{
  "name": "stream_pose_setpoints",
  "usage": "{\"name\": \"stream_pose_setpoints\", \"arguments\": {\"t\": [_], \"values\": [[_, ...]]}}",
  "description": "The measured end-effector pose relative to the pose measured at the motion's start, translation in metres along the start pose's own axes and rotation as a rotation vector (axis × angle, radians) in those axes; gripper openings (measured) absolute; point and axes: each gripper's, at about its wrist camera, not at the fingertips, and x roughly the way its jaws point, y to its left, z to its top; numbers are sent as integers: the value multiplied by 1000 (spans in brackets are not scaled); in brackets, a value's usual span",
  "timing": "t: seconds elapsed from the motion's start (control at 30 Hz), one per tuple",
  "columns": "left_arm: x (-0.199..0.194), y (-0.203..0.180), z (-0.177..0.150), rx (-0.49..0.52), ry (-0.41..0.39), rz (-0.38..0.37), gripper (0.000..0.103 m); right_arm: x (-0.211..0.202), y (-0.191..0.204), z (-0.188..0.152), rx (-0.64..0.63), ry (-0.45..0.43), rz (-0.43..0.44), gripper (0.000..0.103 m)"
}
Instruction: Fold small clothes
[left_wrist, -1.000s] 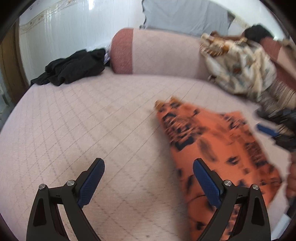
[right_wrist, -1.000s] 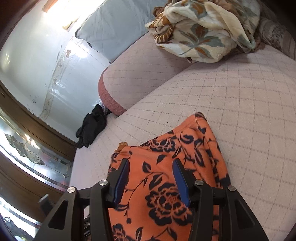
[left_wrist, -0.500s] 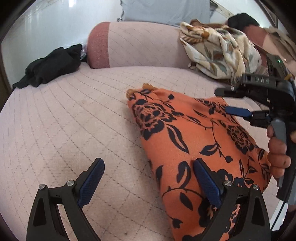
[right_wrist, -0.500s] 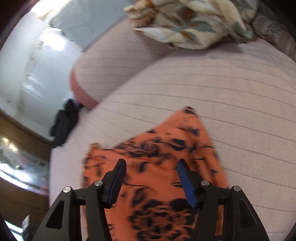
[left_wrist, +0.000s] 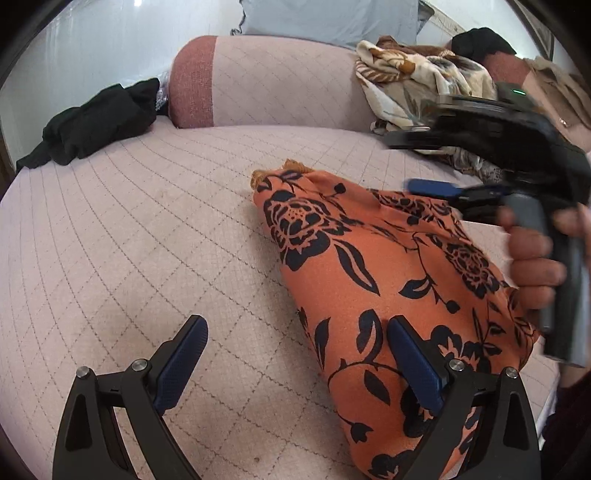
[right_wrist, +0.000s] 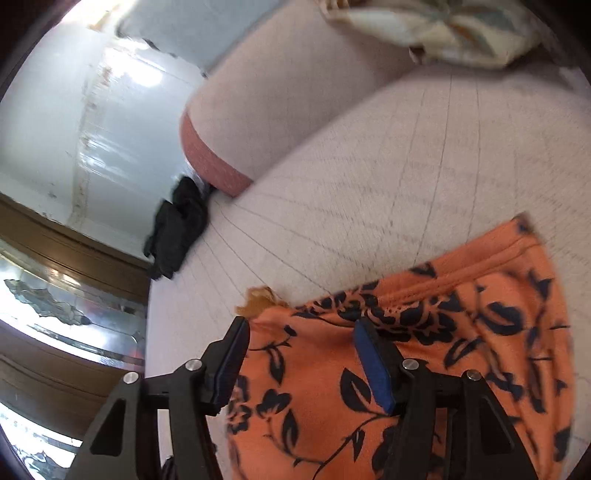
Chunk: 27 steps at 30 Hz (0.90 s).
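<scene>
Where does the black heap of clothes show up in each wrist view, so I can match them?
Left wrist view: the black heap of clothes lies at upper left, on the bed's edge left of the red-ended bolster.
Right wrist view: the black heap sits left of centre, just below the bolster's red end.
Shared landmark: the red-ended bolster.

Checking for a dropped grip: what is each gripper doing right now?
Left gripper: open, holding nothing, beside the orange garment.
Right gripper: open above the garment, jaws just widened, nothing pinched.
</scene>
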Motion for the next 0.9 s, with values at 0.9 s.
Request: {"name": "stream_pose_setpoints", "arguments": {"t": [0.9], "values": [[8, 9, 1, -93, 71, -343, 98, -125, -110, -54, 161, -14, -83, 70]]}}
